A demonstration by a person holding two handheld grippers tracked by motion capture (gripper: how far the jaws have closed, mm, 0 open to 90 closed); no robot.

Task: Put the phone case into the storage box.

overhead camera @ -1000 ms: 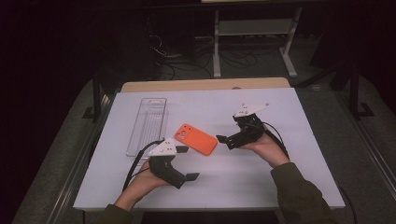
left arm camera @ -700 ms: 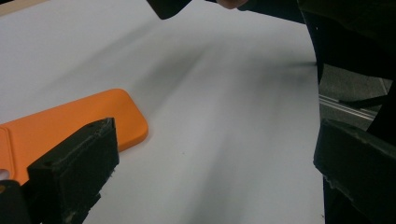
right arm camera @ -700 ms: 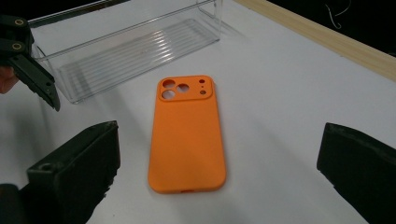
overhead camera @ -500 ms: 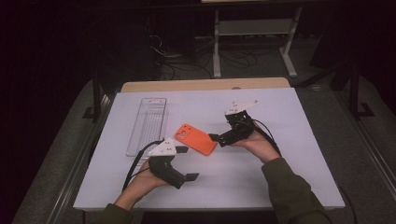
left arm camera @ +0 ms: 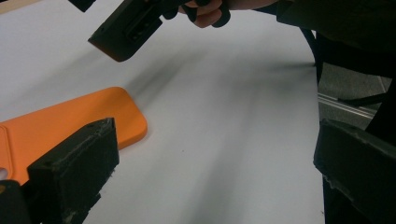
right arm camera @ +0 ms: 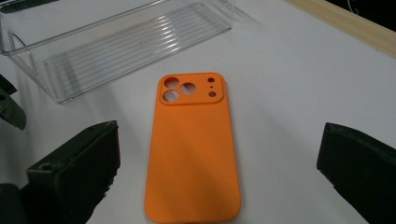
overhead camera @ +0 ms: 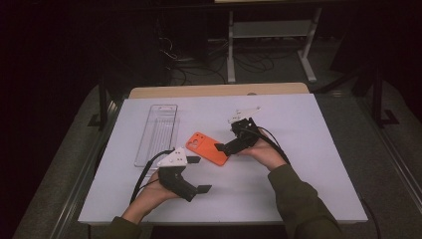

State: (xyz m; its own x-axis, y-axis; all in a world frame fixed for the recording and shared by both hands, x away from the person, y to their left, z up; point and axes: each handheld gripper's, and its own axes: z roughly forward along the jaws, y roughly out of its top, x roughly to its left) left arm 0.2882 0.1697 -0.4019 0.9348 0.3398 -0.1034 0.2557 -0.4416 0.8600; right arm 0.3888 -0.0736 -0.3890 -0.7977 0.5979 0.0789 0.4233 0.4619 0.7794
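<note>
An orange phone case [overhead camera: 206, 148] lies back side up on the white table top [overhead camera: 298, 164], its camera cut-outs toward the far left. My right gripper [overhead camera: 225, 140] hovers at the case's right end, open. In the right gripper view the case [right arm camera: 194, 149] lies lengthwise between the wide-apart jaws, and neither jaw touches it. My left gripper [overhead camera: 199, 174] rests near the front of the table, just short of the case and open. In the left gripper view the corner of the case [left arm camera: 60, 126] lies beyond the left jaw, with the right gripper [left arm camera: 126, 28] above.
A clear ribbed plastic tray [overhead camera: 157, 133] stands lengthwise left of the case, seen close behind it in the right gripper view [right arm camera: 116, 42]. Cables trail from both grippers. A wooden strip [overhead camera: 214, 90] edges the far side; dark floor and a metal stand lie beyond.
My right gripper has moved left and slightly nearer, closing in on the right end of the orange case. The left gripper and the case have stayed put.
</note>
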